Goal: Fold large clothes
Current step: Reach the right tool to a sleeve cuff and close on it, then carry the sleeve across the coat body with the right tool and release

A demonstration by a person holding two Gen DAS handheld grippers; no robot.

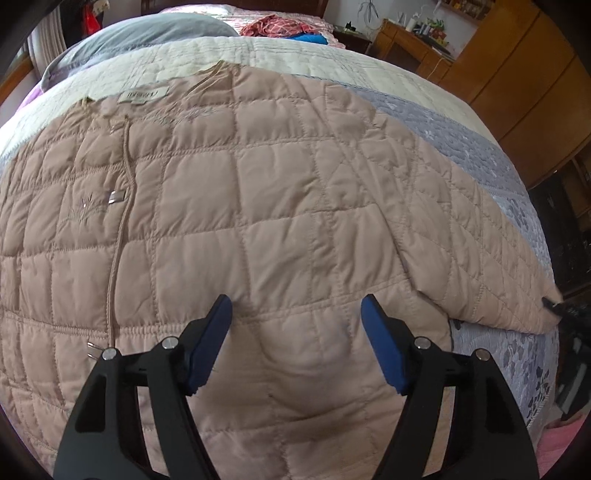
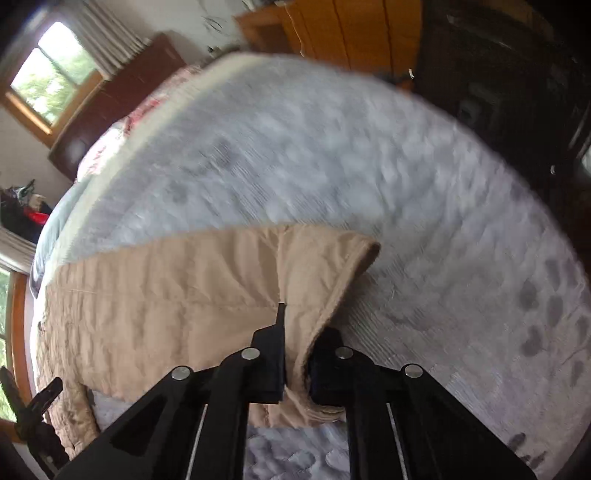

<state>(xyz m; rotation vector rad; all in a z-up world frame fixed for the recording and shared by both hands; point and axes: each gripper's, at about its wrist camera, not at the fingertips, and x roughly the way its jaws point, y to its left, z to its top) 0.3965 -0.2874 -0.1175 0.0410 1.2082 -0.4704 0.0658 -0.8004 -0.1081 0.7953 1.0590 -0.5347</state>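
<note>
- Bedroom bed (image 1: 424, 88), spread with a lavender-and-cream quilt.
- Beige quilted jacket (image 1: 258, 192) lies flat across it, collar far, hem near, sleeve stretched right.
- Left gripper (image 1: 295, 306) gapes over the hem.
- Right gripper (image 2: 295, 369) pinches the sleeve cuff (image 2: 325, 288).

I count one quilted jacket (image 1: 258, 206) spread on one bed (image 1: 303, 62), with one label (image 1: 143, 95) sewn at its collar. I see two grippers: my left gripper (image 1: 295, 306) and my right gripper (image 2: 297, 354). On the far side of the bed I count one grey pillow (image 1: 147, 37), one red patterned cloth (image 1: 277, 26) and one blue cloth (image 1: 308, 38)
</note>
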